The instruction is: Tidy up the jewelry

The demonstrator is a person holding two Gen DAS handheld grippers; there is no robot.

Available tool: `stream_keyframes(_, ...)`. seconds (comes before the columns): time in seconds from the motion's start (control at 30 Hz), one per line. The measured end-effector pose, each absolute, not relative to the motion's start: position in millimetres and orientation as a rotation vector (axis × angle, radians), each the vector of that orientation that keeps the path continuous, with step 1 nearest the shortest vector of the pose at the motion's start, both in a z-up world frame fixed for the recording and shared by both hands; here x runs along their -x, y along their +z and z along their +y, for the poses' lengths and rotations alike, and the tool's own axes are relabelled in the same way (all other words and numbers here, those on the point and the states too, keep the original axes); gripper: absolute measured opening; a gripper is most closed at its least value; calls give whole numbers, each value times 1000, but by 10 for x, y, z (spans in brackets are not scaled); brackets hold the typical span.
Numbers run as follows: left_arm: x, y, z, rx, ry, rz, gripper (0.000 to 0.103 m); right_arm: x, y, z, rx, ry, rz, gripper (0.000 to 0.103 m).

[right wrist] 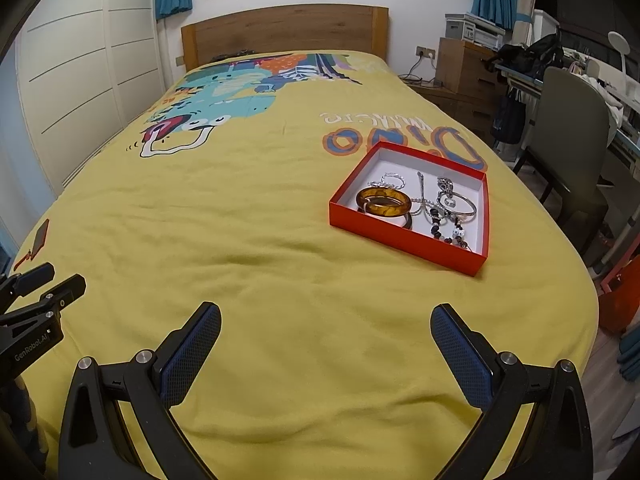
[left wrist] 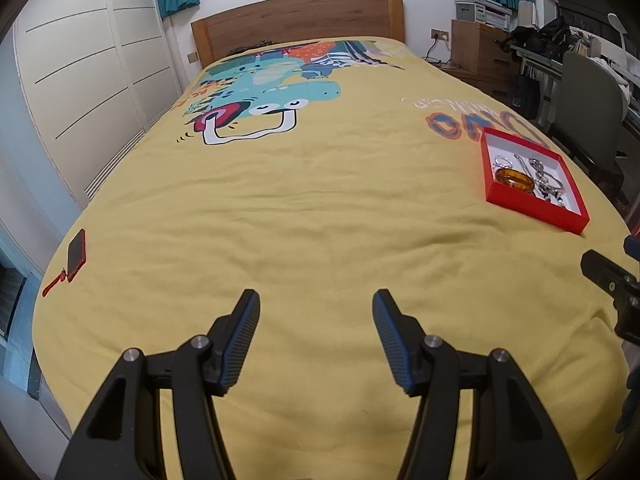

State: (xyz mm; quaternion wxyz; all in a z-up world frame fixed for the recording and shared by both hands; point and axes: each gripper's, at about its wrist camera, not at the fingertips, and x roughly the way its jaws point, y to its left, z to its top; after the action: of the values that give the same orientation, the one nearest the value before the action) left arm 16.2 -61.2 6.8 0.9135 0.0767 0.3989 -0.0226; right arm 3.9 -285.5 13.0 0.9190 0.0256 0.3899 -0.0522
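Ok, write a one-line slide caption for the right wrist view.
Open right gripper hovers over a yellow dinosaur-print bedspread, facing a shallow red cardboard box holding an amber bangle and silver jewelry.

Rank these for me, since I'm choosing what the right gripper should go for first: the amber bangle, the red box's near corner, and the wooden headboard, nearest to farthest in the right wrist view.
From the right gripper:
1. Red box, near corner, ahead and slightly right.
2. Amber bangle, inside the box at its left end.
3. Wooden headboard, at the bed's far end.
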Motion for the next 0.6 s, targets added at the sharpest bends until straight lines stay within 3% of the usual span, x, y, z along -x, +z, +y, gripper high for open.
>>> stream_keyframes(0.6, -152, 56, -624, -164, -56, 819, 57, -42, 123, -2862, -35, -105, 803, 103)
